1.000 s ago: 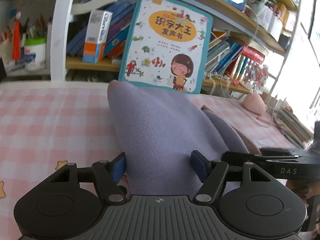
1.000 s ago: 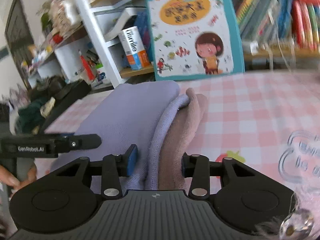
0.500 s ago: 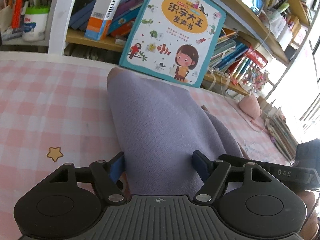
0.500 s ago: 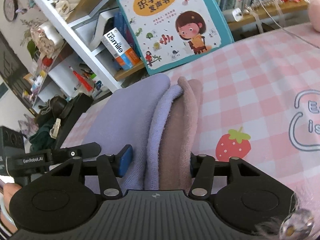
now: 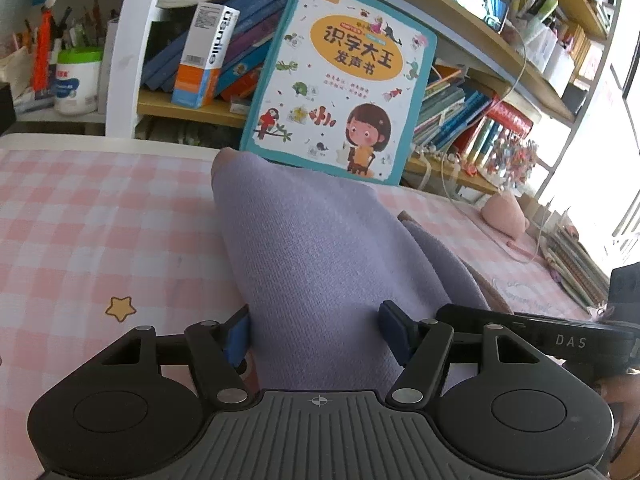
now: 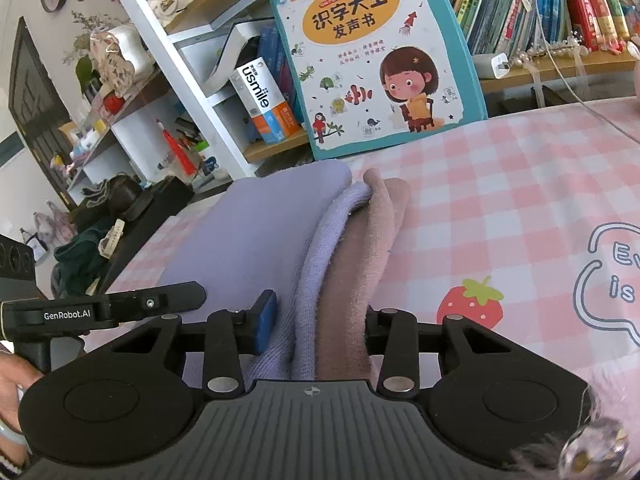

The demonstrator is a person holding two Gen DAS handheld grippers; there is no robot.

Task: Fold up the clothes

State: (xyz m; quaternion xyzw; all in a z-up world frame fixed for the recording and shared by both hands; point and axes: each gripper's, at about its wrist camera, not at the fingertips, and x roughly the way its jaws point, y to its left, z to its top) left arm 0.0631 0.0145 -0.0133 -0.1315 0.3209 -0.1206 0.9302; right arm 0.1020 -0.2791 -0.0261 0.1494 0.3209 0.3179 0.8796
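While seemingly clamped: purple garment [image 5: 320, 264].

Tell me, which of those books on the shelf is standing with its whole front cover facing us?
The big teal-edged children's book with the cartoon girl, propped at the table's back edge. The other books behind it show only spines or edges.

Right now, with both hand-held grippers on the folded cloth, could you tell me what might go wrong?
The right hand-held gripper pinches stacked lavender cloth and pink cloth layers; the pink one, at the edge, might slip free. The left hand-held gripper straddles a thick fold, perhaps loosely. The propped picture book stands close behind and could be knocked.
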